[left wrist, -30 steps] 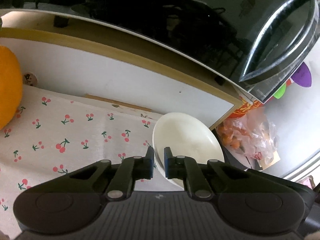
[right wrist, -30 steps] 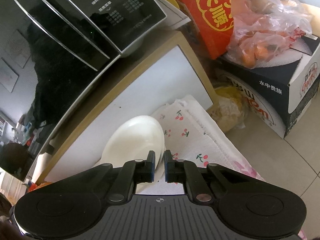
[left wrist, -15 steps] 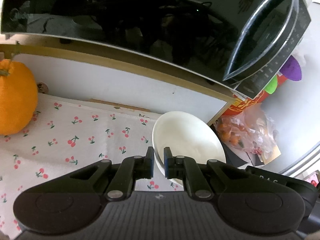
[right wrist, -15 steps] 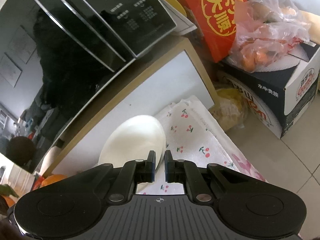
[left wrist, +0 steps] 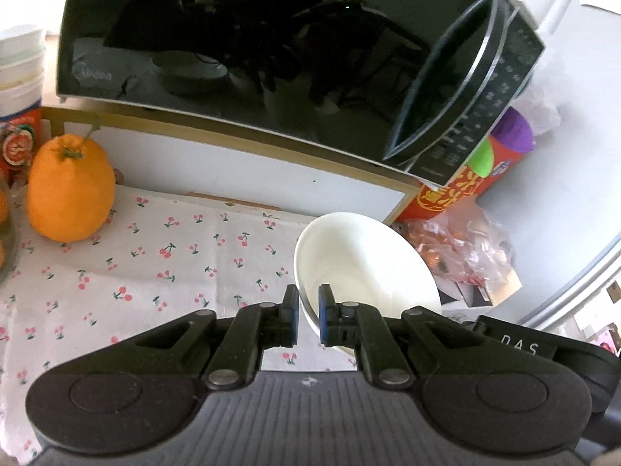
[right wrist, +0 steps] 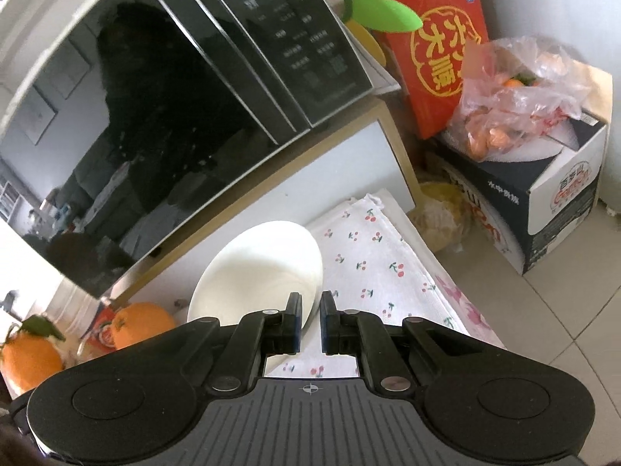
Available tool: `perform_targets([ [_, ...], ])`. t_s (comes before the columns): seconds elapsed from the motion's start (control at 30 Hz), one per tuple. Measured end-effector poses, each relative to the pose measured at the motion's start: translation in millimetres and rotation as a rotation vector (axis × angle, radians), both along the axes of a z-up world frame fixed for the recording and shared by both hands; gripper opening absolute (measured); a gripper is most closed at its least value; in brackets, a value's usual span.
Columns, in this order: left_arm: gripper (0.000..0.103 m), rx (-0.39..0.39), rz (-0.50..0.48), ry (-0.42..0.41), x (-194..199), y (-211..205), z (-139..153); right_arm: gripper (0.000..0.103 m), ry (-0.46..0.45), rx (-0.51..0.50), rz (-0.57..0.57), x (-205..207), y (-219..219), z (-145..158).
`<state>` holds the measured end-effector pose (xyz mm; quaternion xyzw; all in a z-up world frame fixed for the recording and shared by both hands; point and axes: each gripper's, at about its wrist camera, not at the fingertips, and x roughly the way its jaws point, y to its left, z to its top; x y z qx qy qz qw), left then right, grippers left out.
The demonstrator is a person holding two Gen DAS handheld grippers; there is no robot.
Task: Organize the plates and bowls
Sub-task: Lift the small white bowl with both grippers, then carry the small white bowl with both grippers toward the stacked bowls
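Left wrist view: left gripper [left wrist: 308,310] clamped on near rim of one round white ceramic bowl [left wrist: 365,268], held tilted above cherry-print cloth [left wrist: 155,272]. One large orange citrus fruit [left wrist: 70,194] at left; black glass-fronted microwave [left wrist: 271,50] behind.

Right wrist view: right gripper [right wrist: 310,318] clamped on opposite rim of same bowl [right wrist: 260,272]. Two, perhaps three, oranges [right wrist: 31,349] at lower left, partly hidden. Only here: open cardboard box [right wrist: 543,194], tiled floor [right wrist: 562,330].

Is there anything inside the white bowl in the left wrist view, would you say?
No, the white bowl shows only its bare, glossy inner surface, with nothing lying in it.
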<state>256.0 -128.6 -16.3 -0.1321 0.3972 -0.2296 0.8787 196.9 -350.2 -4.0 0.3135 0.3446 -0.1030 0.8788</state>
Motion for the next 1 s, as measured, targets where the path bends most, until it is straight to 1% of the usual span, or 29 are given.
perform_targets([
  [0.17,0.009,0.006,-0.01,-0.008,-21.7,6.7,11.5,0.009,0.002,0.021,-0.001,-20.2,5.4,14.5],
  [0.43,0.009,-0.008,-0.01,-0.01,-60.6,22.9,22.9,0.011,0.01,-0.004,0.03,-56.7,23.0,35.7],
  [0.57,0.009,0.006,-0.016,-0.006,-76.3,28.8,23.4,0.011,0.018,-0.017,0.047,-73.2,31.7,40.0],
  [0.7,0.01,0.02,-0.027,-0.02,-92.4,35.1,25.2,0.011,0.029,-0.017,0.056,-87.7,37.7,42.3],
  [0.83,0.01,-0.002,-0.035,-0.011,-107.2,42.1,23.3,0.011,0.048,-0.007,0.056,-101.8,39.7,45.1],
  [1.0,0.01,-0.022,-0.05,-0.01,-127.3,48.7,20.9,0.011,0.056,-0.026,0.068,-122.6,45.9,48.1],
])
